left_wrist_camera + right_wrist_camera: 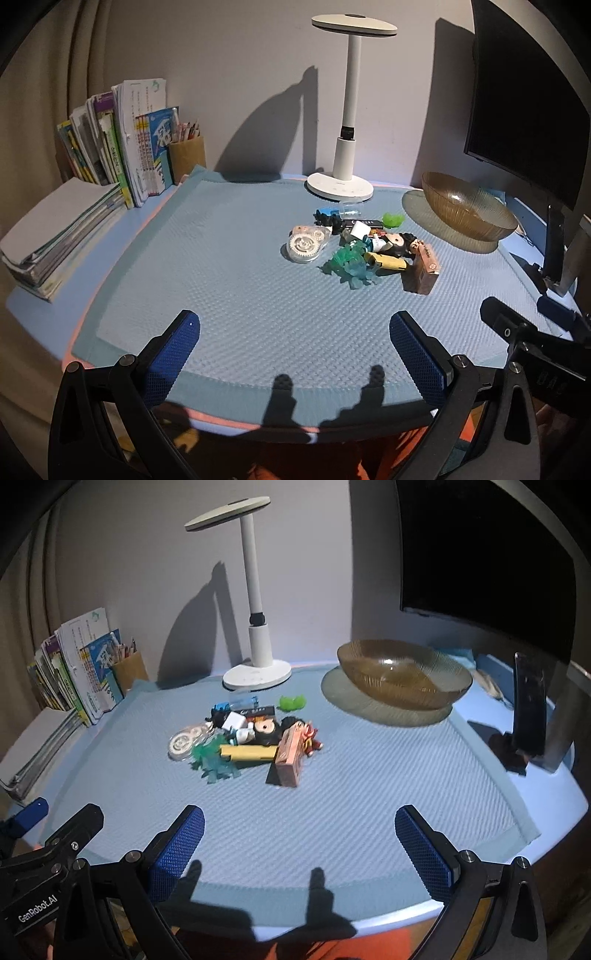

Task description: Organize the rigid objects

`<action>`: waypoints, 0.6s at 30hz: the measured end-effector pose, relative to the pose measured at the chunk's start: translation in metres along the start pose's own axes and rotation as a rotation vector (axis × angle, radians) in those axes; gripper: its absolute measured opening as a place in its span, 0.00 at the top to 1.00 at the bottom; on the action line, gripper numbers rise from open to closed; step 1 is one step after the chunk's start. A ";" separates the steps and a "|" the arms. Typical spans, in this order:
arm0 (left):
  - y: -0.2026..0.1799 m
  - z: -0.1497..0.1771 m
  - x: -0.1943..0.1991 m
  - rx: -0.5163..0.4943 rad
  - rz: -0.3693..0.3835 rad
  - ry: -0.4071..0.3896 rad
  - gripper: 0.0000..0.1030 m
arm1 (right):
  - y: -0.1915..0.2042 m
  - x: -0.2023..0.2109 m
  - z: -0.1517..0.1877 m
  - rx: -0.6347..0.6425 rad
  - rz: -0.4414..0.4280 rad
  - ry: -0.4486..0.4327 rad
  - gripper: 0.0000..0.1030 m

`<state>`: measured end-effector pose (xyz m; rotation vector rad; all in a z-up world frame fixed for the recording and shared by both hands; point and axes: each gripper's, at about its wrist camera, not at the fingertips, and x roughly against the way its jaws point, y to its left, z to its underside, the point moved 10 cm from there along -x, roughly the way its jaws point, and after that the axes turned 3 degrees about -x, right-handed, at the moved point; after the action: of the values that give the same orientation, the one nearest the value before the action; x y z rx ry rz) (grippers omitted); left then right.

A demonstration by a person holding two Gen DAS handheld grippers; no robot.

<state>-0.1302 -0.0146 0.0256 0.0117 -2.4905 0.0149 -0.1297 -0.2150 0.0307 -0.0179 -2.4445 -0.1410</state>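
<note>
A pile of small items lies mid-mat: a clear correction tape (pixel 304 247) (pixel 183 743), a teal plastic toy (pixel 349 266) (pixel 214 762), a yellow tube (pixel 388 261) (pixel 249 753), a pink box (pixel 424 267) (pixel 290 758), a dark-haired figurine (pixel 397 242) (pixel 269 729), a black bar (pixel 360 223) (pixel 258 712) and a green piece (pixel 393 219) (pixel 292 702). An amber ribbed glass bowl (pixel 467 212) (pixel 404 674) stands empty at the right of the pile. My left gripper (pixel 295 350) and right gripper (pixel 299 843) hover open over the mat's near edge, holding nothing.
A white desk lamp (pixel 347 140) (pixel 256 635) stands behind the pile. Books (pixel 122 147) and a pencil cup (pixel 186 155) line the back left; a paper stack (pixel 59 236) lies at the left. A dark monitor (pixel 480 561) and a propped phone (pixel 528 709) stand at the right.
</note>
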 end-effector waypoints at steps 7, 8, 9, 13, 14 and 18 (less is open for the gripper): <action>-0.008 0.003 0.010 0.002 0.001 -0.007 0.01 | -0.008 0.014 0.000 -0.038 0.007 -0.013 0.00; -0.009 0.003 0.011 0.002 0.001 -0.008 0.01 | -0.009 0.015 0.000 -0.044 0.005 -0.012 0.00; -0.010 0.003 0.011 0.003 0.003 -0.008 0.01 | -0.011 0.015 0.001 -0.051 0.004 -0.011 0.00; -0.015 0.004 0.008 0.002 0.006 0.002 0.01 | -0.016 0.014 0.001 -0.064 0.009 -0.002 0.00; -0.016 0.005 0.006 -0.001 0.007 0.008 0.01 | -0.016 0.013 0.002 -0.066 0.008 0.002 0.00; -0.019 0.010 -0.005 -0.008 0.007 0.030 0.01 | -0.017 0.004 0.006 -0.062 0.008 0.021 0.00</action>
<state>-0.1326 -0.0334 0.0148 -0.0011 -2.4611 0.0075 -0.1370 -0.2312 0.0272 -0.0536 -2.4178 -0.2129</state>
